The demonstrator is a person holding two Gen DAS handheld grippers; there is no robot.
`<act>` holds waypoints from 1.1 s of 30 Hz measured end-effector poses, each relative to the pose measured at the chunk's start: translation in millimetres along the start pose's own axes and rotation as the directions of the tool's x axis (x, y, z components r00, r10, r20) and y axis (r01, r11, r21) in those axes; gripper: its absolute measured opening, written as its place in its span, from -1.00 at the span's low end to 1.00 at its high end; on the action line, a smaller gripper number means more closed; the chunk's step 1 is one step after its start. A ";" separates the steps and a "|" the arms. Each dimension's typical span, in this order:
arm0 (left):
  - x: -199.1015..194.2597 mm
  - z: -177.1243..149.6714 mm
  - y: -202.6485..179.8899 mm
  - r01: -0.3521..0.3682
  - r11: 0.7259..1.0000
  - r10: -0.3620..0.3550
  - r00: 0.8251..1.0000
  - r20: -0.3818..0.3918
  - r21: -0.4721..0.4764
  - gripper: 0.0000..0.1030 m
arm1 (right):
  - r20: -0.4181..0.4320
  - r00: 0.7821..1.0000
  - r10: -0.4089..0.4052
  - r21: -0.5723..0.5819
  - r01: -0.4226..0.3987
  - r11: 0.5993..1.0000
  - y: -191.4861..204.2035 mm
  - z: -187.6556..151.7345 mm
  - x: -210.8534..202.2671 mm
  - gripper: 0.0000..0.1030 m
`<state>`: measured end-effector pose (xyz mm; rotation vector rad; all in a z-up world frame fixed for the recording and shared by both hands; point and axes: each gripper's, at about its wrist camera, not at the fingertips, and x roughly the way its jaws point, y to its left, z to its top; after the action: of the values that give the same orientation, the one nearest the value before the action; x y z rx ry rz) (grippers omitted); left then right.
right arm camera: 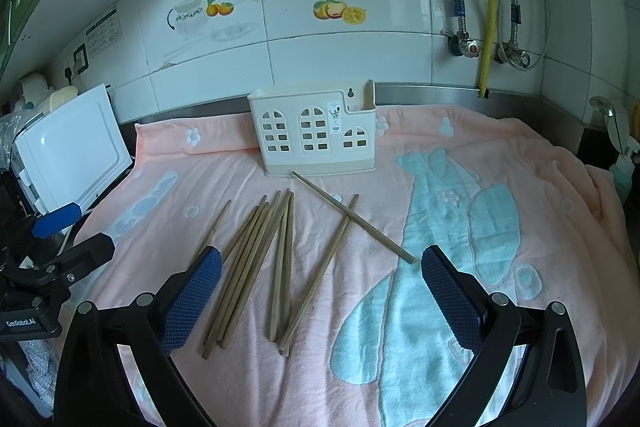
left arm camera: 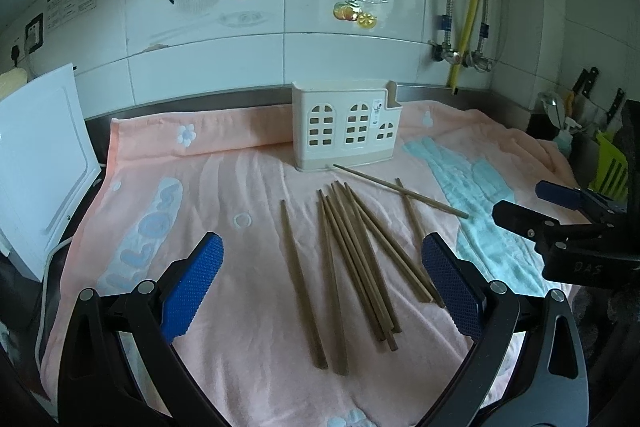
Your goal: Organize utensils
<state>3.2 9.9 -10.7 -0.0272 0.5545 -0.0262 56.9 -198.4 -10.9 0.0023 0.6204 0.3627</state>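
Chopsticks [left arm camera: 352, 259] — thin brown wooden sticks, square-cut at the near ends, lay loose on the towel [left arm camera: 240, 187] in front of the holder [left arm camera: 344, 131]. Most formed a fanned bundle with tips pointed toward the holder; one lay apart on the bundle's left in the left wrist view, and one lay slantwise across another, its tip just short of the holder's base.

Holder — cream plastic, house-shaped, with arched window cut-outs and a paler base band; it stood upright at the back of the towel, near the tiled wall [left arm camera: 320, 59]. No chopsticks showed in it.

Towel — pink with pale blue patterns and small white flowers, spread flat beneath holder and chopsticks.

Left gripper [left arm camera: 322, 251] — black frame, blue textured pads [left arm camera: 192, 291], spread wide and holding nothing; it stood on the near side of the chopsticks from the holder, the bundle's near ends lying between its fingers in its own view.

Right gripper [right arm camera: 320, 263] — same make, likewise spread wide and empty; on the near side of the chopsticks from the holder, with the slanted chopstick's [right arm camera: 352, 217] near end just beside its right pad [right arm camera: 448, 291].
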 end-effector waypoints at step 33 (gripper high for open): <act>-1.8 -0.5 22.9 -0.089 0.994 0.090 0.996 0.013 -0.055 0.90 | 0.001 1.000 -0.018 0.001 0.018 1.000 -7.0 2.7 -5.2 0.88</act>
<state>1.8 32.8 -10.9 -0.0554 0.5407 0.0765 56.9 -206.4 -6.5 -0.0015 0.6189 0.3452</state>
